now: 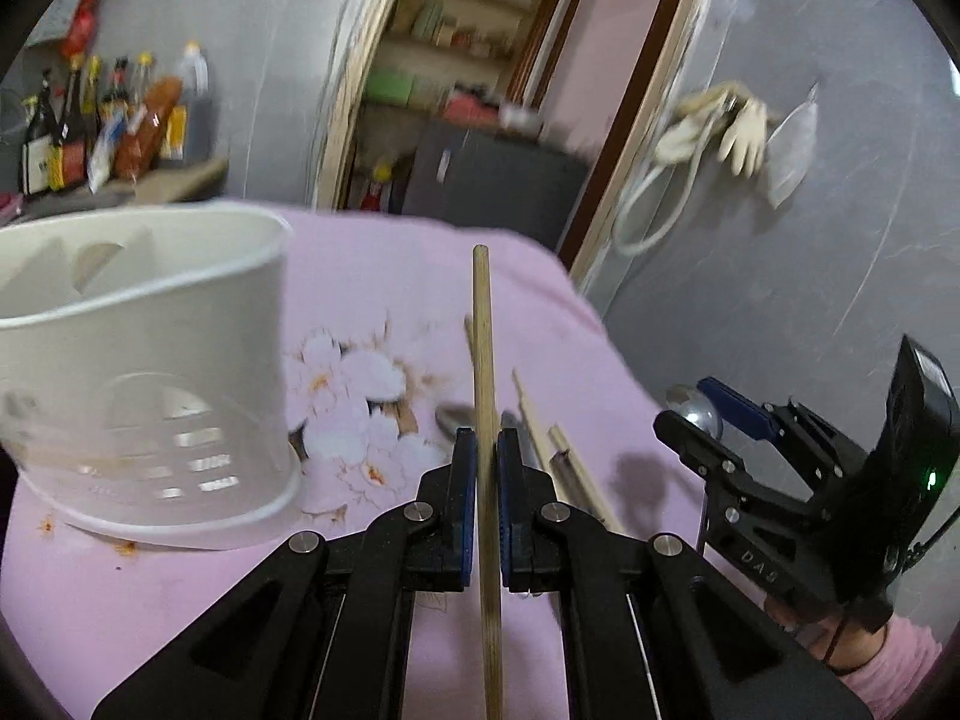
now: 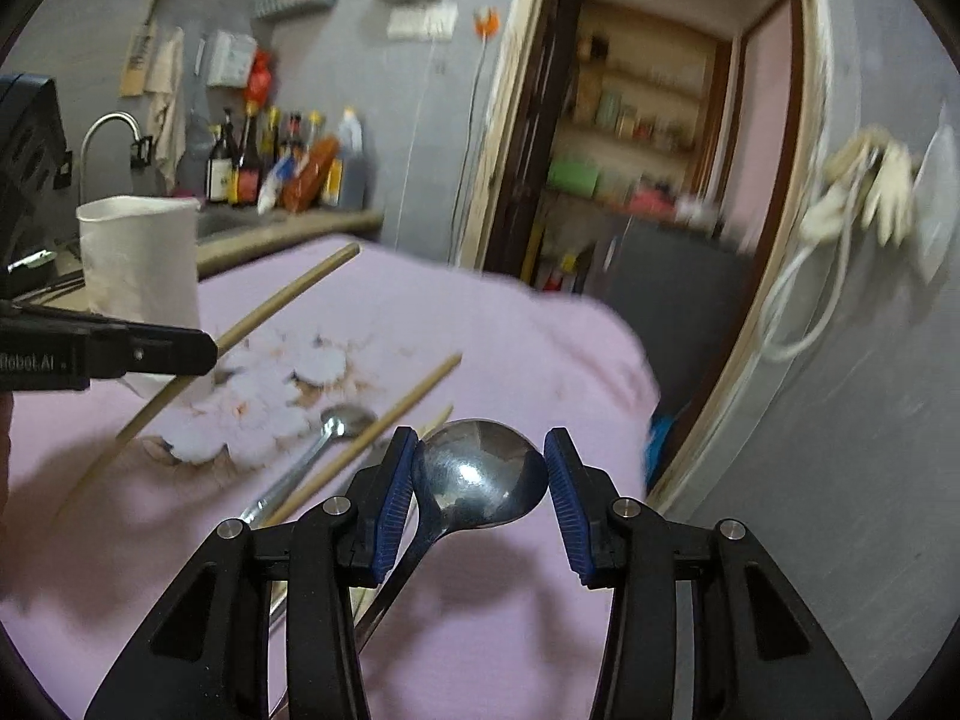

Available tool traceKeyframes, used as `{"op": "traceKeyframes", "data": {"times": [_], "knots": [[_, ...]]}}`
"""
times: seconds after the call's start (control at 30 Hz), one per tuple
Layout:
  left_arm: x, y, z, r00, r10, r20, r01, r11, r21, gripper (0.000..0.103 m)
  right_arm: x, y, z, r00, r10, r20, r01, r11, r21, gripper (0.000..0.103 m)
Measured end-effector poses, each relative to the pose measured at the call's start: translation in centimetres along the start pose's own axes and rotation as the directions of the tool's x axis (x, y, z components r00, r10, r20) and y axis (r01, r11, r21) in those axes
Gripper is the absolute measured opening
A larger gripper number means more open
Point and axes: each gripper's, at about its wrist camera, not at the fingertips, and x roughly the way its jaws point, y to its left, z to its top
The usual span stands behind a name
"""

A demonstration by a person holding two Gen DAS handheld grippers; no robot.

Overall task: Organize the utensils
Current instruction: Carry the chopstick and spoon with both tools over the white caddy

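The step in hand is the carry: each tool has a utensil lifted off the desk (image 1: pixel 372 276), and neither has yet been placed. The left tool (image 1: pixel 486 450) is pressed together on a single wooden chopstick (image 1: pixel 483 360), which runs upright between its blue pads and juts well beyond them. The right tool (image 2: pixel 480 468) holds a metal spoon (image 2: pixel 480 474) by the bowl; the bowl sits between the half-spread pads, touching the left pad, while contact at the right pad cannot be confirmed from the right wrist view. The white utensil holder (image 1: pixel 150 372) stands on the pink flowered cloth to the left of the left tool, its divided compartments open at the top. Still lying on the cloth are a second spoon (image 2: pixel 336 432) and further chopsticks (image 2: pixel 384 426). By judgement, the next move calls for bringing the chopstick over the holder rim, tipping it so that the lower end enters one compartment, then spreading the pads. The spoon should follow into a separate compartment. The spoon grip appears marginal and may slip if tilted quickly.
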Motion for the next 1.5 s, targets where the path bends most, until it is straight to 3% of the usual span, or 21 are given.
{"op": "traceKeyframes", "data": {"times": [0.23,0.43,0.57,0.7,0.83,1.0,1.17,1.27,1.5], "knots": [[-3.5,0.1,0.6,0.979,0.007,0.202,-0.006,1.000,-0.005,0.004,-3.2,2.0,2.0,0.972,-0.084,0.218,0.091,0.996,-0.023,0.041],[-7.7,2.9,4.2,0.927,0.033,0.373,-0.010,0.998,-0.062,0.004,-4.1,3.8,6.9,0.930,-0.068,0.362,0.078,0.997,-0.014,0.041],[-10.8,6.9,6.7,0.877,0.089,0.473,-0.032,0.991,-0.127,0.004,-4.1,5.7,10.4,0.901,-0.031,0.433,0.047,0.999,-0.026,0.041],[-13.3,11.7,8.4,0.809,0.178,0.560,-0.072,0.976,-0.206,0.004,-3.3,8.2,14.0,0.869,0.004,0.495,0.023,0.999,-0.048,0.041],[-14.1,15.2,9.4,0.740,0.272,0.615,-0.130,0.955,-0.266,0.004,-1.8,10.7,16.0,0.852,0.020,0.523,0.017,0.998,-0.067,0.041],[-13.5,18.2,9.9,0.697,0.318,0.643,-0.165,0.943,-0.288,0.004,1.0,13.2,16.2,0.858,-0.005,0.514,0.057,0.995,-0.085,0.041],[-12.1,18.7,9.1,0.680,0.344,0.647,-0.197,0.936,-0.290,0.004,3.2,14.6,14.9,0.877,-0.025,0.480,0.095,0.988,-0.122,0.041],[-11.1,18.8,8.0,0.680,0.362,0.638,-0.221,0.930,-0.293,0.004,4.1,15.0,14.1,0.887,-0.027,0.460,0.093,0.988,-0.122,0.041],[-9.3,18.4,6.0,0.710,0.375,0.596,-0.240,0.925,-0.296,0.004,5.2,15.6,12.5,0.905,-0.009,0.425,0.065,0.991,-0.116,0.041]]}}
